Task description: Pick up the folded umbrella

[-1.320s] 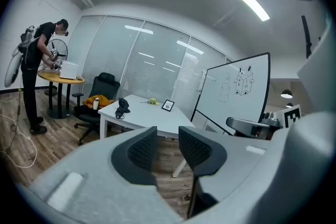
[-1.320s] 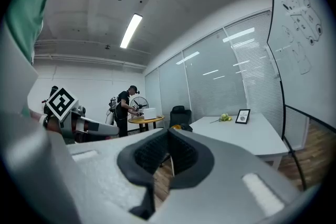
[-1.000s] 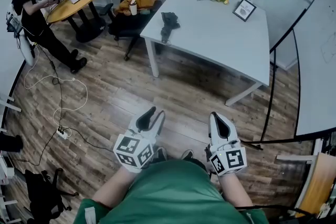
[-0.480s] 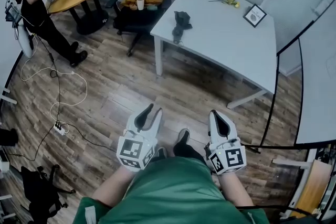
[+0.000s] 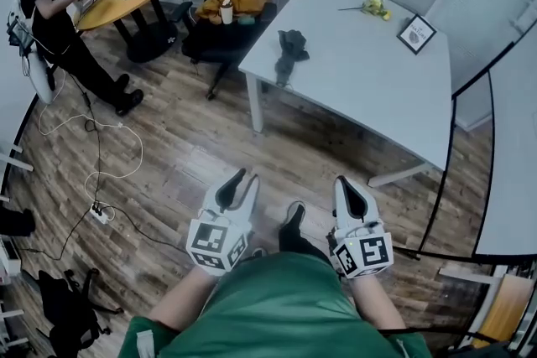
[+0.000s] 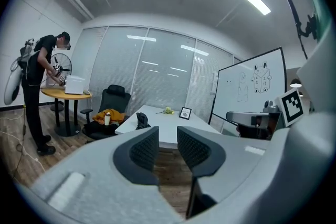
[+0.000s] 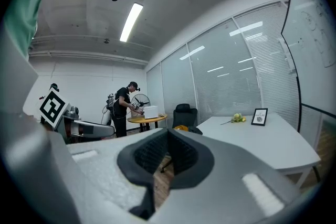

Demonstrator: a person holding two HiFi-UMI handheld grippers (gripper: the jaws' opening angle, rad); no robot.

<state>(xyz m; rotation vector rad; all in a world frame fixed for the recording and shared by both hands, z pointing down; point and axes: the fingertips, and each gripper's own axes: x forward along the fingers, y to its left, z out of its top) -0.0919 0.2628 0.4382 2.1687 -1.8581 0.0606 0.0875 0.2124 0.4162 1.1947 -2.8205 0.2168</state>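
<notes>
Pickup not yet begun. The folded umbrella (image 5: 291, 51) lies untouched at the edge of the white table (image 5: 369, 80), well apart from both grippers. Left gripper (image 5: 243, 178) jaws are narrow and empty, and right gripper (image 5: 344, 183) jaws are together and empty. Approach, grasp and lift all remain.

No legible text; print on framed sign (image 5: 416, 33) too small.

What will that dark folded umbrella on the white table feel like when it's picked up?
The umbrella looks rumpled and loosely bunched, so its cloth will probably sag around a stiffer core. One end lies at the table edge, so a nudge might tip it off.
</notes>
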